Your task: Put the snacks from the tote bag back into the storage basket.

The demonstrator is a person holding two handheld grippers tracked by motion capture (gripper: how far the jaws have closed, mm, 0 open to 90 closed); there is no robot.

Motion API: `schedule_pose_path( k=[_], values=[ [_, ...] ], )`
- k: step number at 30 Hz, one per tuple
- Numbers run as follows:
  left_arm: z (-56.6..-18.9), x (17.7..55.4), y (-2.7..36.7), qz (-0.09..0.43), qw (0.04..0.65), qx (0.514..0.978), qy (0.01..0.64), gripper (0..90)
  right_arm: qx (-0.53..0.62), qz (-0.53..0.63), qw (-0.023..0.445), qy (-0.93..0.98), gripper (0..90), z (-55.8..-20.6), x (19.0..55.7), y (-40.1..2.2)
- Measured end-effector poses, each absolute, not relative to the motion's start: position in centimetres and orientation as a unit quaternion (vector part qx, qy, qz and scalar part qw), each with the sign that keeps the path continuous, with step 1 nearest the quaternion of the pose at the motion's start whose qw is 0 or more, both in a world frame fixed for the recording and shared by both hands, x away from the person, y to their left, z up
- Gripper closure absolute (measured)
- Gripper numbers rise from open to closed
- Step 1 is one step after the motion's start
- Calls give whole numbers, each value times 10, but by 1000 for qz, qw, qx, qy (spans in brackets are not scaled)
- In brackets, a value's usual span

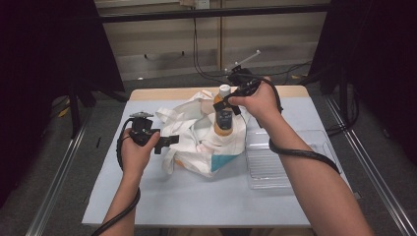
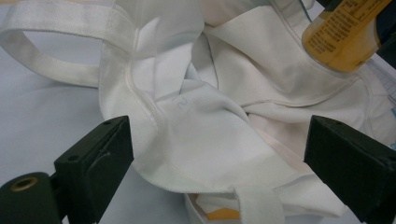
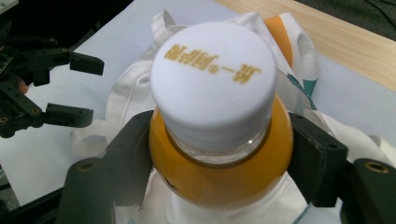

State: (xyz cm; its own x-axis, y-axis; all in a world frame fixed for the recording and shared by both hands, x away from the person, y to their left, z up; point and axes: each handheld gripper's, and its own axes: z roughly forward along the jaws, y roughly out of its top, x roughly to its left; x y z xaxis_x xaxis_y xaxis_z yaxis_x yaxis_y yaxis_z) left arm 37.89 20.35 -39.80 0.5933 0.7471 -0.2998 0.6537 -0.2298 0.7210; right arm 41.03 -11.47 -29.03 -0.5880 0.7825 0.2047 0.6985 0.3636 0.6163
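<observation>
Right gripper [image 1: 227, 102] pinches the orange juice bottle [image 1: 223, 119] at the shoulder, just under its white cap [image 3: 212, 79]. In the right gripper view both black jaws press the bottle's sides, so the grip looks firm.

The bottle stands upright over the middle of the crumpled white tote bag [image 1: 196, 137]. In the high view its lower end sits among the folds; I cannot tell whether it is inside the bag's mouth, resting on the cloth, or hanging just above. In the left gripper view the bottle's bottom sits at the top right, close over the fabric.

Left gripper [image 1: 167, 141] is at the bag's left edge, jaws spread wide. In its own view the cloth lies between and beyond the jaws, but neither pad presses on it. One handle strap [image 2: 51, 42] loops off toward the upper left in that view, free.

The clear plastic tray [image 1: 280, 157] lies to the bag's right on the table [image 1: 196, 201], with nothing in it that I can make out.

My read: the work is loading the bottle into the bag, and it is partway. Done: bottle gripped and held over the bag. Left: the opening is not held apart, the folds lie collapsed. I judge the left gripper must catch a rim or strap and lift it before the bottle can seat and be released.
</observation>
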Motion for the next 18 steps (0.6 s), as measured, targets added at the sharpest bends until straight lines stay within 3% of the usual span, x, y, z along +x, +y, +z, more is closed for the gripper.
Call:
schedule_pose_path(
  k=[18],
  values=[
    [-397, 379, 202, 60, 425, 787, 443, 78, 456, 332, 59, 824, 304, -285, 399, -129]
  ],
)
